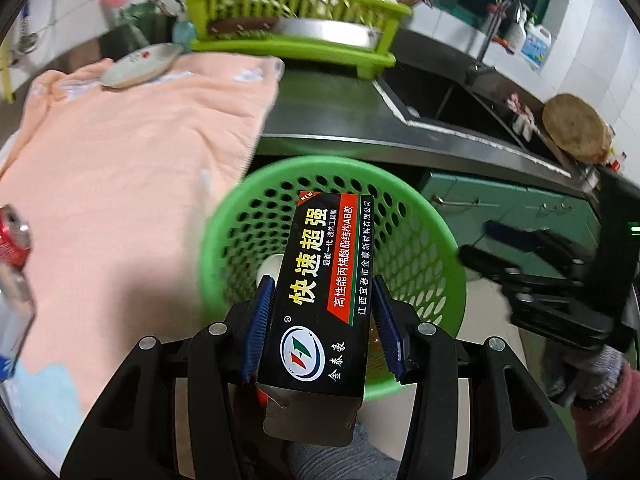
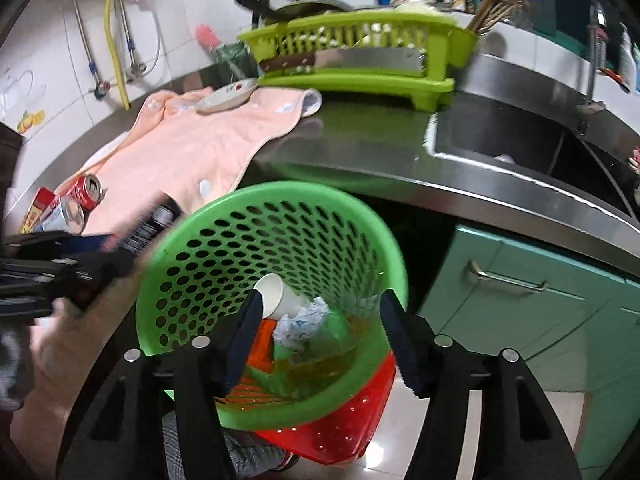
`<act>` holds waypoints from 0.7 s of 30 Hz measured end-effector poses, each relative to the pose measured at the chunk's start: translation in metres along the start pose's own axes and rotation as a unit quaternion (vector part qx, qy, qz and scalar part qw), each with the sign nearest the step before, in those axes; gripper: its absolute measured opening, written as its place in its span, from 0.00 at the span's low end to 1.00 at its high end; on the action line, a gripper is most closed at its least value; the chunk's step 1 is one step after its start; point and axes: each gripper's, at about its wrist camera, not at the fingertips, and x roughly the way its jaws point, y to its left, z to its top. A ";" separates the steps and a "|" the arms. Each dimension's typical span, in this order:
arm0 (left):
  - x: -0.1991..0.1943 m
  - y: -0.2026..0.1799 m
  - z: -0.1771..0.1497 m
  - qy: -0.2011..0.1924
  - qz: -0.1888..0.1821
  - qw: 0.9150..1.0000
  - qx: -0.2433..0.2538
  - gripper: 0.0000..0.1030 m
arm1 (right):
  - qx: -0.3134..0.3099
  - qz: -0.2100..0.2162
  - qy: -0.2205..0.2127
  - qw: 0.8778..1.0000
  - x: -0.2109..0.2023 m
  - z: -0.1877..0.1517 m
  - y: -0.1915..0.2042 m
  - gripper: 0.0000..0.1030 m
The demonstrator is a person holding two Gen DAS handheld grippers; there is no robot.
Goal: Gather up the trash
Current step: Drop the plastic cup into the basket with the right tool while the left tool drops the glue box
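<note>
My left gripper [image 1: 322, 300] is shut on a black glue box [image 1: 320, 292] with yellow Chinese letters and holds it above the green perforated trash basket [image 1: 424, 248]. In the right wrist view the left gripper [image 2: 104, 248] shows blurred at the left with the box [image 2: 148, 228]. My right gripper [image 2: 320, 320] is open and empty over the basket [image 2: 200, 248], which holds a white paper cup [image 2: 276, 294], crumpled paper [image 2: 304, 322] and other scraps. The right gripper also shows at the right of the left wrist view [image 1: 500, 248]. Cans [image 2: 78, 200] lie on the pink towel [image 2: 192, 148].
A steel counter [image 2: 360, 144] carries the pink towel [image 1: 132, 152], a plate [image 1: 140, 66] and a lime dish rack [image 1: 296, 20]. A sink [image 2: 520, 140] lies to the right. Teal cabinets [image 2: 540, 300] stand below. A red basket [image 2: 352, 412] sits under the green one. A red can [image 1: 14, 236] lies at the left.
</note>
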 end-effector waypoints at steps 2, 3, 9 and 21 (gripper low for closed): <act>0.016 -0.004 0.003 0.015 -0.004 1.000 0.002 0.47 | 0.006 0.000 -0.007 1.000 -0.008 -0.002 -0.008 0.61; 0.027 -0.008 0.005 0.025 -0.002 1.000 0.004 0.47 | 0.009 0.001 -0.009 1.000 -0.011 -0.003 -0.011 0.61; 0.072 -0.017 0.007 0.070 -0.006 0.998 -0.002 0.50 | 0.022 0.000 -0.012 1.000 -0.015 -0.012 -0.027 0.63; 0.074 -0.013 -0.002 0.075 -0.016 0.997 -0.024 0.57 | 0.037 0.017 0.001 0.999 -0.009 -0.019 -0.025 0.63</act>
